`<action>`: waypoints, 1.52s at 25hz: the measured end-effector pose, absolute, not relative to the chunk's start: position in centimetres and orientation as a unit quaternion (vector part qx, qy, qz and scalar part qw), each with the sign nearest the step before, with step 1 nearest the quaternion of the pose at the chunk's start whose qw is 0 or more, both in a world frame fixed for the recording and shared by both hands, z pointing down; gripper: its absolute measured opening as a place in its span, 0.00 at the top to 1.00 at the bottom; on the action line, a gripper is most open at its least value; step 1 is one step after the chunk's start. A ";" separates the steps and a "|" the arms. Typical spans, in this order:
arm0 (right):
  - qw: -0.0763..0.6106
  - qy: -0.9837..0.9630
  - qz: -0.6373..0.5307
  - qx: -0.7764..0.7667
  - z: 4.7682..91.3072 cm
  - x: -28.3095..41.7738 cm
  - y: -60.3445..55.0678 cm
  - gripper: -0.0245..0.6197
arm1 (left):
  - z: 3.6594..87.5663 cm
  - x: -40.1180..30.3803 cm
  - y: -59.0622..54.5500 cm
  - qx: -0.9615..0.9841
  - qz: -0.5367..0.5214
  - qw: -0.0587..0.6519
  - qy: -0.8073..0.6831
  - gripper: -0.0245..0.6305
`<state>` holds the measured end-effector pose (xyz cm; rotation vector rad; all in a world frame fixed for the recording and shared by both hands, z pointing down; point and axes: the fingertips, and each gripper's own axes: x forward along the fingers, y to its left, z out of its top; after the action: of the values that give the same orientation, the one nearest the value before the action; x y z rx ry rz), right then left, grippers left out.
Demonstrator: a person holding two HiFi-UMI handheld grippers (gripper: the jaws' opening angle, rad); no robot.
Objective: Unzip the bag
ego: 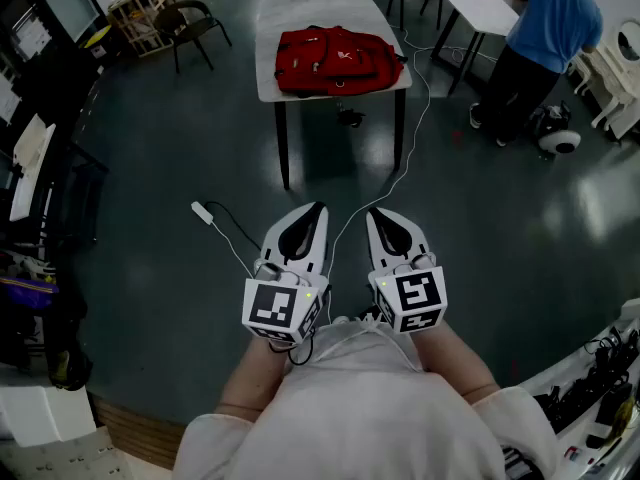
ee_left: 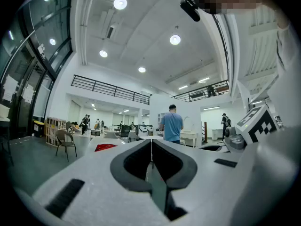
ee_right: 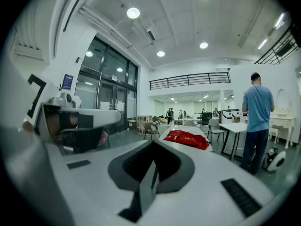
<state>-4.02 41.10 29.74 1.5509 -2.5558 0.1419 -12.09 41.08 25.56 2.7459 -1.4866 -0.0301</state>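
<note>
The left gripper (ego: 312, 216) and right gripper (ego: 380, 218) hold their jaws pressed together, empty, well apart from the red bag (ego: 338, 61) on the tabletop (ego: 300, 8); probably soft: brace fabric, pinch zipper pull

Upper centre: red bag (ego: 338, 60) on a pale grey worktop (ego: 300, 8). Lower centre: white left gripper (ego: 316, 209) and right gripper (ego: 373, 214), with black-lined jaws and black-and-white square markers. Dark teal floor (ego: 170, 158). Upper right: blue shirt (ego: 555, 13).
</note>
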 end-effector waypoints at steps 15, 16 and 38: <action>0.053 -0.845 0.086 0.526 31.3 -3.9 41.1 0.92 | 27.2 -12.1 41.1 0.883 0.009 0.019 -0.469 0.93; 0.052 -0.845 0.091 0.525 31.6 -4.1 41.1 0.92 | 27.3 -12.3 41.0 0.882 0.010 0.020 -0.470 0.93; 0.065 -0.874 0.095 0.472 33.8 -0.1 22.8 0.92 | 30.4 -9.8 24.2 0.844 0.026 0.037 -0.535 0.93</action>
<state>-0.09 22.79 33.83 1.4242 -2.6382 0.2858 -9.79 24.19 30.36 2.5905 -1.6424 0.0800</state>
